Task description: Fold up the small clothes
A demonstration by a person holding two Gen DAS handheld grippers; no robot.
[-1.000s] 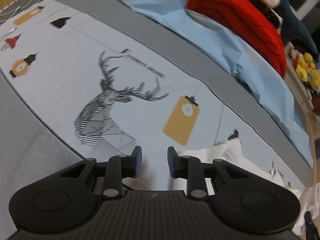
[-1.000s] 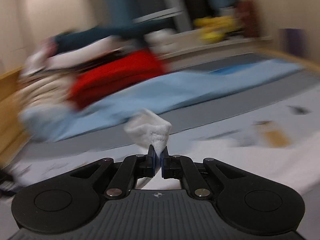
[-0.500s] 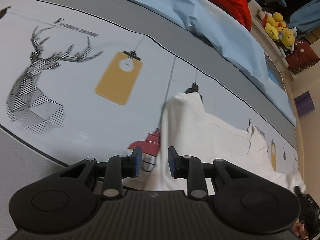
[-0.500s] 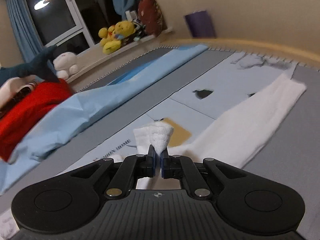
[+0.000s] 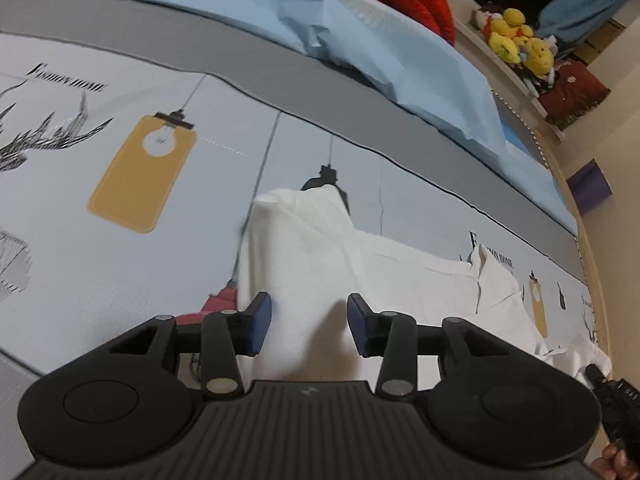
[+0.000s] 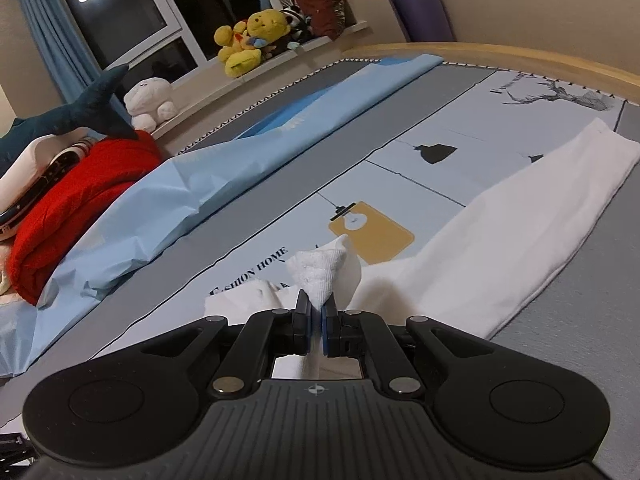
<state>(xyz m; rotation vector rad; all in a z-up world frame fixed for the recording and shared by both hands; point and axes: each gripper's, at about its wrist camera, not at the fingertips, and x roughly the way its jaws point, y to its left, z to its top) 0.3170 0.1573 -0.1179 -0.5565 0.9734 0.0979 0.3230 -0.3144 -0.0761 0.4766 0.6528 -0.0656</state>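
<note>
A white long-sleeved garment lies spread on the printed bed sheet. My left gripper is open and hovers over the garment's near part, with white cloth showing between its fingers. My right gripper is shut on a bunched ribbed edge of the white garment and holds it a little above the sheet. A long white sleeve stretches away to the right in the right wrist view.
A light blue cloth and a red blanket lie along the far side of the bed. Plush toys sit on the window ledge. A purple bin stands by the wall. A wooden bed edge runs at the right.
My left gripper has moved right along the sheet from the deer print to over the white garment. My right gripper has swung right and lowered, still holding the ribbed edge.
</note>
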